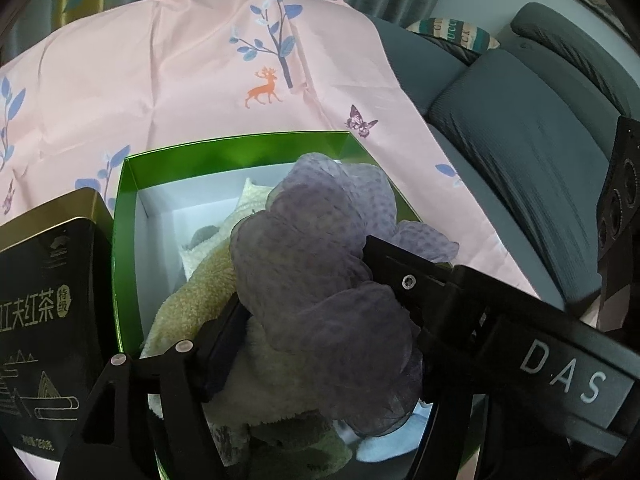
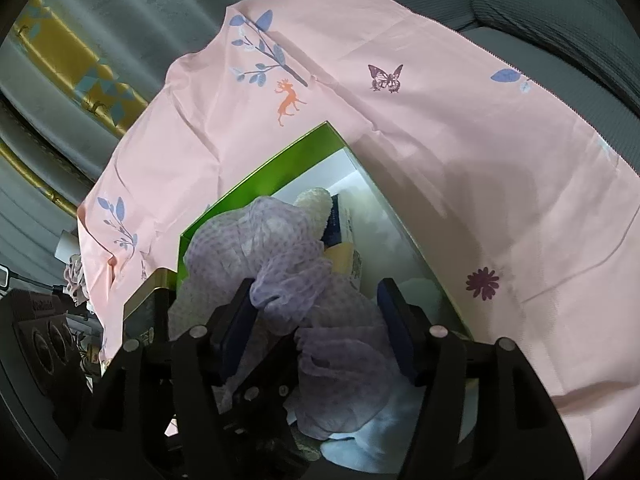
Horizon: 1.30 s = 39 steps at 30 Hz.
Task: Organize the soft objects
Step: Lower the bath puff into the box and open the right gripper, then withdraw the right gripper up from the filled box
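- The purple scarf (image 1: 320,280) is the soft thing being put away. It sits bunched up on top of the pile inside the green box (image 1: 236,148).
- The left gripper (image 1: 304,280) has its fingers (image 1: 224,344) on both sides of the scarf and looks to be pinching it.
- The right gripper (image 2: 316,308) has its fingers (image 2: 394,328) spread wide around the scarf, not squeezing it.
- I think the step is tucking the scarf down into the box. Next, it needs a soft push down, then the left fingers let go.
- The scarf is light and floppy, so it may spring back up or catch on a finger.
- I count one green box, one purple scarf, one cream fuzzy cloth (image 1: 192,300) under it, and one pale blue cloth (image 2: 360,436) at the near end.
- One dark tea tin (image 1: 44,320) stands just left of the box.
- All sit on one pink cloth (image 1: 160,80) with a deer print.
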Each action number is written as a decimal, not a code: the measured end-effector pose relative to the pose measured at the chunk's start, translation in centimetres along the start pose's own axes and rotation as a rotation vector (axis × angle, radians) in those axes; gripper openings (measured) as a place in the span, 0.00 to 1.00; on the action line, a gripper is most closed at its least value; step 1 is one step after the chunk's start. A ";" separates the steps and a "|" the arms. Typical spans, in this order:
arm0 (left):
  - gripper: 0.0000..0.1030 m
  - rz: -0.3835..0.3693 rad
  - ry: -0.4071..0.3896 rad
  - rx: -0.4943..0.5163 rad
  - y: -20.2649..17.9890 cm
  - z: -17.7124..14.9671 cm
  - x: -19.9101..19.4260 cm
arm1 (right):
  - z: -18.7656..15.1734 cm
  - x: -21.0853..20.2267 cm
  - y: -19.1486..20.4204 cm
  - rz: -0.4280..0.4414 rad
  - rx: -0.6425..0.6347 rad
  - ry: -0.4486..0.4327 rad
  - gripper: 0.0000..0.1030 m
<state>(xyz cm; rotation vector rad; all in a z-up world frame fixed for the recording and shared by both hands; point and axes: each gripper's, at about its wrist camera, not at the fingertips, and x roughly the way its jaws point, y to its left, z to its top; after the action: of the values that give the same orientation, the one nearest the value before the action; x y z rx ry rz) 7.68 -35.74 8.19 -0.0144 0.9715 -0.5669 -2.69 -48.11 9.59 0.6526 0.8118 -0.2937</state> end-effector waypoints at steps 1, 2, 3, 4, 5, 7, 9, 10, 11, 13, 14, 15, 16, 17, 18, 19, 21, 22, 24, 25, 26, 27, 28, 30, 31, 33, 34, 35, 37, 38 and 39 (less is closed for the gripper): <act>0.69 0.002 -0.003 0.001 -0.1 0.0 -0.2 | 0.0 -0.2 0.1 0.000 0.000 -0.003 0.62; 0.69 0.003 -0.008 0.002 -0.1 0.0 -0.4 | -0.1 -0.3 0.2 0.001 -0.003 -0.008 0.67; 0.70 0.000 -0.012 0.006 -0.2 0.0 -0.8 | -0.1 -0.5 0.3 0.002 -0.008 -0.015 0.71; 0.75 -0.004 -0.012 0.008 -0.2 0.0 -1.2 | -0.1 -0.8 0.3 0.007 -0.009 -0.028 0.77; 0.82 -0.006 -0.010 0.008 -0.3 0.0 -1.5 | -0.1 -1.2 0.4 0.016 -0.008 -0.039 0.81; 0.85 -0.007 -0.028 0.015 -0.3 0.1 -2.5 | -0.1 -2.1 0.5 0.044 -0.006 -0.062 0.82; 0.86 -0.008 -0.055 0.026 -0.5 0.1 -3.6 | -0.2 -3.0 0.7 0.056 -0.012 -0.086 0.84; 0.87 -0.007 -0.062 0.031 -0.6 0.1 -4.0 | -0.3 -3.5 0.9 0.052 -0.015 -0.101 0.85; 0.89 -0.006 -0.072 0.038 -0.8 0.0 -4.5 | -0.3 -3.9 1.0 0.047 -0.018 -0.113 0.87; 0.90 -0.003 -0.097 0.052 -1.0 0.0 -5.6 | -0.5 -4.9 1.3 0.039 -0.026 -0.136 0.89; 0.90 -0.002 -0.107 0.055 -1.1 -0.1 -6.1 | -0.5 -5.3 1.4 0.037 -0.028 -0.149 0.91; 0.90 0.004 -0.119 0.058 -1.1 -0.1 -6.7 | -0.6 -5.6 1.5 0.036 -0.029 -0.157 0.91; 0.90 0.015 -0.129 0.058 -1.1 -0.1 -7.4 | -0.6 -6.1 1.6 0.036 -0.030 -0.170 0.93; 0.90 0.022 -0.140 0.061 -1.1 0.0 -8.1 | -0.7 -6.6 1.6 0.036 -0.030 -0.181 0.94; 0.90 0.024 -0.159 0.066 -1.2 0.0 -8.8 | -0.8 -7.1 1.6 0.040 -0.031 -0.194 0.94; 0.91 0.025 -0.170 0.066 -1.2 0.0 -9.3 | -0.9 -7.7 1.7 0.044 -0.033 -0.211 0.95; 0.92 0.017 -0.191 0.067 -1.2 0.0 -10.6 | -1.1 -8.7 1.9 0.046 -0.040 -0.238 0.97; 0.92 0.012 -0.200 0.066 -1.2 -0.1 -11.1 | -1.2 -9.4 2.0 0.044 -0.044 -0.255 0.98; 0.93 0.004 -0.219 0.067 -1.2 -0.3 -12.1 | -1.6 -10.4 2.2 0.039 -0.049 -0.280 0.99; 0.94 0.005 -0.227 0.066 -1.2 -0.4 -12.6 | -1.8 -11.1 2.4 0.032 -0.054 -0.292 0.99; 0.94 0.005 -0.230 0.065 -1.2 -0.5 -12.9 | -1.9 -11.5 2.6 0.025 -0.059 -0.300 0.99; 0.94 0.006 -0.233 0.064 -1.2 -0.6 -13.2 | -2.1 -11.9 2.7 0.016 -0.064 -0.308 0.99; 0.94 0.006 -0.236 0.063 -1.3 -0.7 -13.5 | -2.3 -12.4 3.0 0.006 -0.070 -0.317 0.99; 0.94 0.011 -0.243 0.064 -1.3 -0.9 -14.0 | -2.8 -13.1 3.2 0.000 -0.079 -0.330 0.99; 0.94 0.014 -0.248 0.065 -1.3 -1.1 -14.4 | -3.0 -13.6 3.3 0.000 -0.083 -0.338 0.99; 0.95 0.014 -0.250 0.069 -1.3 -1.4 -14.8 | -3.4 -14.2 3.5 -0.001 -0.088 -0.350 0.99; 0.95 0.014 -0.249 0.069 -1.3 -1.4 -14.9 | -3.6 -14.4 3.6 -0.005 -0.090 -0.357 0.99; 0.95 0.014 -0.250 0.067 -1.3 -1.6 -15.1 | -3.7 -14.6 3.6 -0.010 -0.092 -0.363 0.99; 0.95 0.016 -0.252 0.068 -1.2 -1.8 -15.3 | -4.0 -14.9 3.6 -0.023 -0.095 -0.370 0.99; 0.95 0.017 -0.252 0.068 -1.1 -1.9 -15.4 | -4.1 -15.1 3.7 -0.031 -0.098 -0.372 0.99; 0.95 0.019 -0.249 0.068 -1.1 -2.1 -15.4 | -4.3 -15.2 3.8 -0.038 -0.101 -0.373 0.99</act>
<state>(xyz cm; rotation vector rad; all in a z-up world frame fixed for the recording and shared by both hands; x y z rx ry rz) -1.07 -29.12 19.20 -0.0148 0.7098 -0.5652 -13.38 -42.45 20.39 0.4688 0.4777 -0.3925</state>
